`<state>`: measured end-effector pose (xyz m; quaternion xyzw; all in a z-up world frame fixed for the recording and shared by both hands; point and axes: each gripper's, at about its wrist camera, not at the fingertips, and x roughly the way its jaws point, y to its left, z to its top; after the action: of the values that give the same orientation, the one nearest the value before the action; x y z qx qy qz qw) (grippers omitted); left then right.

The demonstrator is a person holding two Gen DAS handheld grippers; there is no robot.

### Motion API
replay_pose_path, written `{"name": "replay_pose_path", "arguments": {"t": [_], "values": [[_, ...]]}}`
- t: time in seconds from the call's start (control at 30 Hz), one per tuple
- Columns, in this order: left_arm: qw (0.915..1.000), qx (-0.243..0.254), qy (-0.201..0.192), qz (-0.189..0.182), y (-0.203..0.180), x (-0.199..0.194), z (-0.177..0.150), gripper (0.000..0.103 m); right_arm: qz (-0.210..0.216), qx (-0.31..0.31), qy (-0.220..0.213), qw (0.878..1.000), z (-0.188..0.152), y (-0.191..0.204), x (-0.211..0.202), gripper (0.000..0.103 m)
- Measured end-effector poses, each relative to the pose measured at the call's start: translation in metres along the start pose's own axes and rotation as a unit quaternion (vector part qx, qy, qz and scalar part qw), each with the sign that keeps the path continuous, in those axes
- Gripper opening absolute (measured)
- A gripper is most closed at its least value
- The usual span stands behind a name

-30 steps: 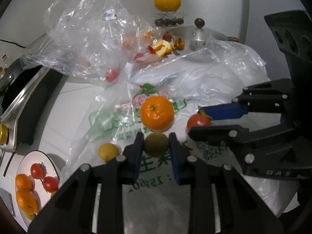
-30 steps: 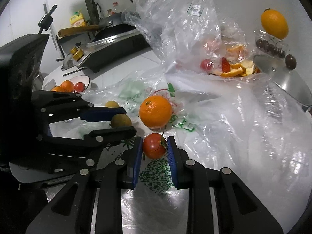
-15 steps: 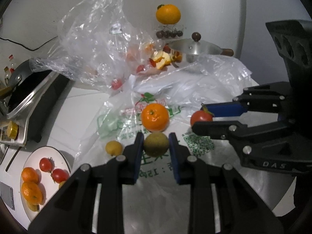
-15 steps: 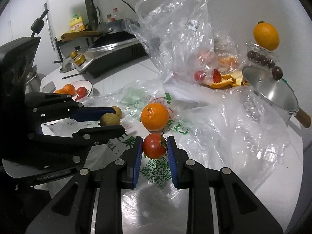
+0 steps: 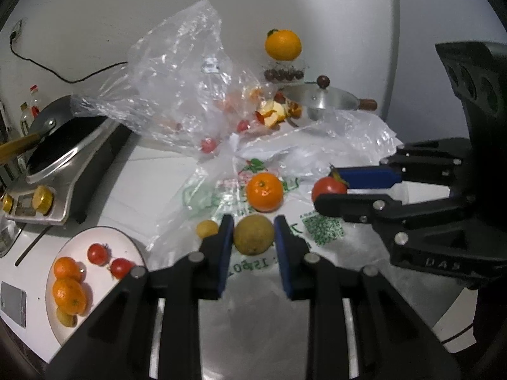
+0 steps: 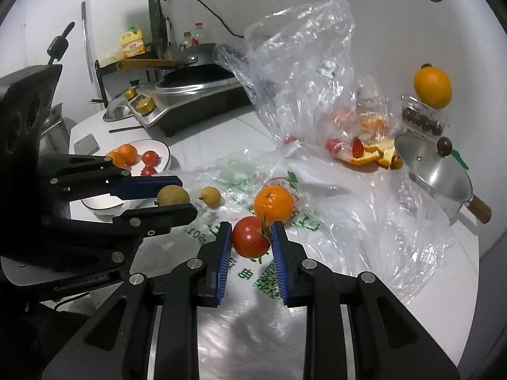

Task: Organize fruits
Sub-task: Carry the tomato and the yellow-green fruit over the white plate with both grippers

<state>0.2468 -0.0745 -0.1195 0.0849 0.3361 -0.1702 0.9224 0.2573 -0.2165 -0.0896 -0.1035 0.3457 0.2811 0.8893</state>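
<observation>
Round brownish-green fruit (image 5: 253, 234): your left gripper (image 5: 253, 243) clamps it between blue pads, clear of the printed white plastic bag (image 5: 320, 231). Round red tomato (image 6: 250, 236): your right gripper (image 6: 250, 247) pinches it likewise above that bag. A round orange (image 5: 264, 191) and a small yellow fruit (image 5: 206, 228) lie on the bag just beyond. The white plate (image 5: 76, 240) with oranges and tomatoes sits well left.

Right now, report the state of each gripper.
Left gripper: closed on the brownish-green fruit.
Right gripper: closed on the tomato.
</observation>
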Motion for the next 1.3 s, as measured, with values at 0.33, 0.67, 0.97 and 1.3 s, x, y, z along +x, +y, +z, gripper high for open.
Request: {"name": "replay_pose_path", "arguments": {"t": [0.33, 0.67, 0.97, 1.3], "values": [[0.9992, -0.027, -0.024, 0.013, 0.028, -0.034, -0.013, 0.027, 0.000, -0.015, -0.006, 1.000, 0.012, 0.034, -0.005, 0.027], [0.9974, -0.055, -0.034, 0.031, 0.061, -0.059, -0.029, 0.027, 0.009, -0.043, -0.008, 0.999, 0.027, 0.068, -0.001, 0.027], [0.9952, -0.076, -0.037, 0.050, 0.088, -0.073, -0.042, 0.027, 0.028, -0.068, -0.003, 0.997, 0.040, 0.100, 0.013, 0.027], [0.9920, -0.101, -0.041, 0.065, 0.120, -0.084, -0.059, 0.027, 0.040, -0.092, 0.005, 0.995, 0.052, 0.130, 0.029, 0.027]]}}
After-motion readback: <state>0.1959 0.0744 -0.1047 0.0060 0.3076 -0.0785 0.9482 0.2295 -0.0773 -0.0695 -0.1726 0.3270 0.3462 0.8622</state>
